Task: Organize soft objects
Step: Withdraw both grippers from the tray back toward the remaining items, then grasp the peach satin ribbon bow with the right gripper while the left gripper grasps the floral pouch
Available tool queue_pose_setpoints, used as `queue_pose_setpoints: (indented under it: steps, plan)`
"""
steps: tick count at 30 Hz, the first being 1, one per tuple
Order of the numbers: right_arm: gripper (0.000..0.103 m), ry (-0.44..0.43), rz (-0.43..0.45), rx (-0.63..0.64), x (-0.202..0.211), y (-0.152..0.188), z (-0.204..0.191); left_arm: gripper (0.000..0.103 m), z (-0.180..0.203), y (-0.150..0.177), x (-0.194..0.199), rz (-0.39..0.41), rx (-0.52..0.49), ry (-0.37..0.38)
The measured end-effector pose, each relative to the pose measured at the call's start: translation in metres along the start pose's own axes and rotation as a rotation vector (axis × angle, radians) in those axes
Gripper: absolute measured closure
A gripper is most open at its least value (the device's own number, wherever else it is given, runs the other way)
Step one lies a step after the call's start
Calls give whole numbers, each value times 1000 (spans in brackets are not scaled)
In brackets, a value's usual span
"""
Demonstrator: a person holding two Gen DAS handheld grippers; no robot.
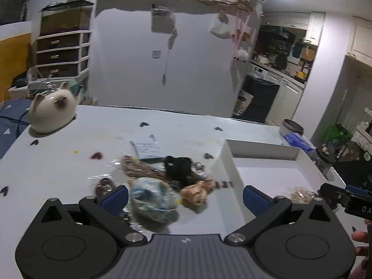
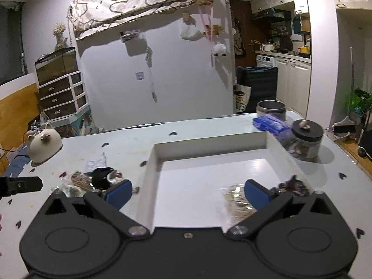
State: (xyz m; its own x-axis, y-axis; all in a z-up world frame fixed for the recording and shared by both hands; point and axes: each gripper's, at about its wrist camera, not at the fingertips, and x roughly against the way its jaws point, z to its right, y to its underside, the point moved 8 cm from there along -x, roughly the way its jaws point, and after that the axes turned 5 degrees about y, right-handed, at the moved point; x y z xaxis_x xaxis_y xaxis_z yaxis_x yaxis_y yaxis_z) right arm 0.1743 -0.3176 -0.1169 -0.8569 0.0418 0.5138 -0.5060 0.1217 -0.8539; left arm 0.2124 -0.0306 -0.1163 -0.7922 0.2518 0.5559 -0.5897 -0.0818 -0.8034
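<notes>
**Soft things heaped beside a white tray, both grippers wide**

Where the left wrist view looks down at the white table (image 1: 58,162), a heap of soft things lies in the lower middle of the frame, just left of the white tray (image 1: 229,160). Nearest the camera is a blue-and-white bundle (image 1: 152,198), blurred, lying between the blue pads of the left gripper (image 1: 186,197) and closer to its left finger; whether the pad touches it cannot be told. The jaws stand wide apart and grip nothing. Right of the bundle sits a tan crumpled piece (image 1: 197,191), and behind both a black soft item (image 1: 179,166) and a brownish tangle (image 1: 137,168) under clear wrapping. A printed slip of paper (image 1: 146,146) lies further up the table.

In the right wrist view the tray's walls (image 2: 209,143) fill the centre of the frame. Inside it, lower right, lie a pale glittery bundle (image 2: 234,197) and a dark patterned piece (image 2: 293,184) against the right wall. The right gripper (image 2: 187,194) hovers over the tray's near left corner with jaws wide and nothing between them.

At the upper left of the table stands a cream cat-shaped figure (image 1: 52,110). Beyond the tray's far right corner are a blue packet (image 2: 269,123), a metal tin (image 2: 270,109) and a glass jar with a black lid (image 2: 305,139).
</notes>
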Motion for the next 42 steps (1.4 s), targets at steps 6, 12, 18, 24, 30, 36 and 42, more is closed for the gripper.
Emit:
queue_pose_setpoints:
  steps: [6,12,18,24,30,36,42]
  plan:
    - [0,-33,0,15,-10,3,-38,0,-30,4,2,5,20,-37]
    - [0,-101,-1,69,-26,1,-80,0,-52,9,0,-8,49,-59]
    - [0,-153,3,107,-42,-5,-113,0,-55,10,-8,-25,39,13]
    - [0,-187,-27,182,-70,-6,-138,0,-53,13,-26,-52,-63,38]
    - [0,-266,-79,401,-101,0,-164,0,-53,16,-48,-86,-137,78]
    - [0,-330,-141,655,-128,11,-185,1,-54,22,-72,-112,-203,107]
    - [7,-377,-225,810,-156,26,-195,5,-59,25,-92,-146,-230,119]
